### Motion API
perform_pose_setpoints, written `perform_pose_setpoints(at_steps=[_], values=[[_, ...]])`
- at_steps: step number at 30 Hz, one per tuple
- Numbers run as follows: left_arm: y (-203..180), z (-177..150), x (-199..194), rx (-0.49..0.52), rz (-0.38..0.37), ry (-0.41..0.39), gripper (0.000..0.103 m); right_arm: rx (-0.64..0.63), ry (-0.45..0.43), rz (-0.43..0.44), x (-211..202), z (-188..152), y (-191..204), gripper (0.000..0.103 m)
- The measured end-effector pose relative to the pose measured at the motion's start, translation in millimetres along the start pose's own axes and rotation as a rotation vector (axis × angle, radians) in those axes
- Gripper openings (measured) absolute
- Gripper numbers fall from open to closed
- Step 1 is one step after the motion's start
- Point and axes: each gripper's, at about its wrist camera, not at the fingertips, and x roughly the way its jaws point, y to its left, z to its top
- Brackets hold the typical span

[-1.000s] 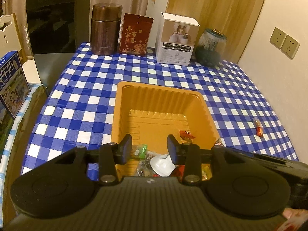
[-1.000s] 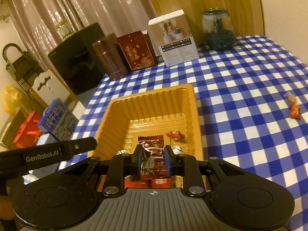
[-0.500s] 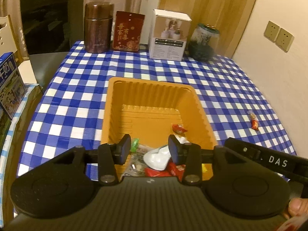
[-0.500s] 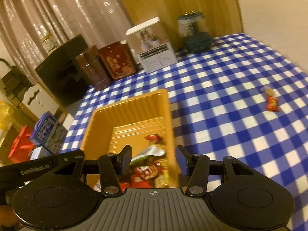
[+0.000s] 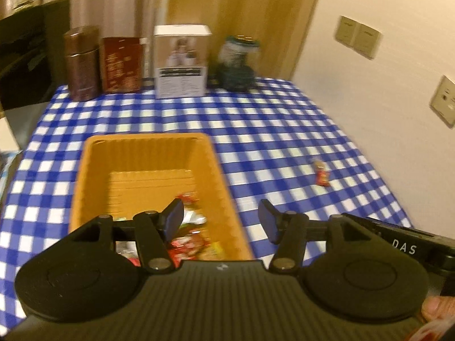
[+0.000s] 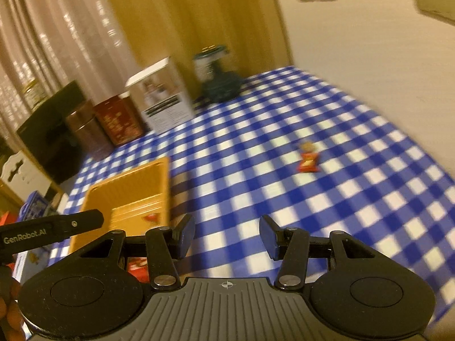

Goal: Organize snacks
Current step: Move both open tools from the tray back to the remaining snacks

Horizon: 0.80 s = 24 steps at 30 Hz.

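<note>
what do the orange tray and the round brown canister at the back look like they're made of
Tray: probably thin moulded plastic with a slightly glossy finish; its walls and floor show pressed ribs and the corners are rounded. Canister: looks like metal with a glossy brown finish; vertical highlights run down its side and a bright band circles below the lid. Motion blur leaves both open.

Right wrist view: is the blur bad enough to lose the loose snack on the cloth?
Right wrist view: heavy motion smear, but the red snack packet stays findable on the checked tablecloth. Left wrist view: milder smear, same packet readable; orange tray edges soft. Warm, dim light in both.
</note>
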Motion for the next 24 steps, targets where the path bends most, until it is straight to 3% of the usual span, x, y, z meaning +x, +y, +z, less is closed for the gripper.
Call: perform_pose_setpoints(at_steps=[6, 12, 24], values=[[-50.8, 4.4, 15.3, 0.048, -0.071, -0.012, 0.064, 0.046, -0.028, -0.07, -16.3, 9.0, -45.1, 0.051], [-91.8, 3.9, 40.2, 0.089, -0.109, 0.005, 0.065, 0.059, -0.048, -0.121, -21.0, 19.2, -80.6, 0.051], [-134.7, 5.6, 99.7, 0.12, -0.144, 0.018, 0.068, 0.01, -0.056, -0.209, 4.0, 34.6, -130.1, 0.051]])
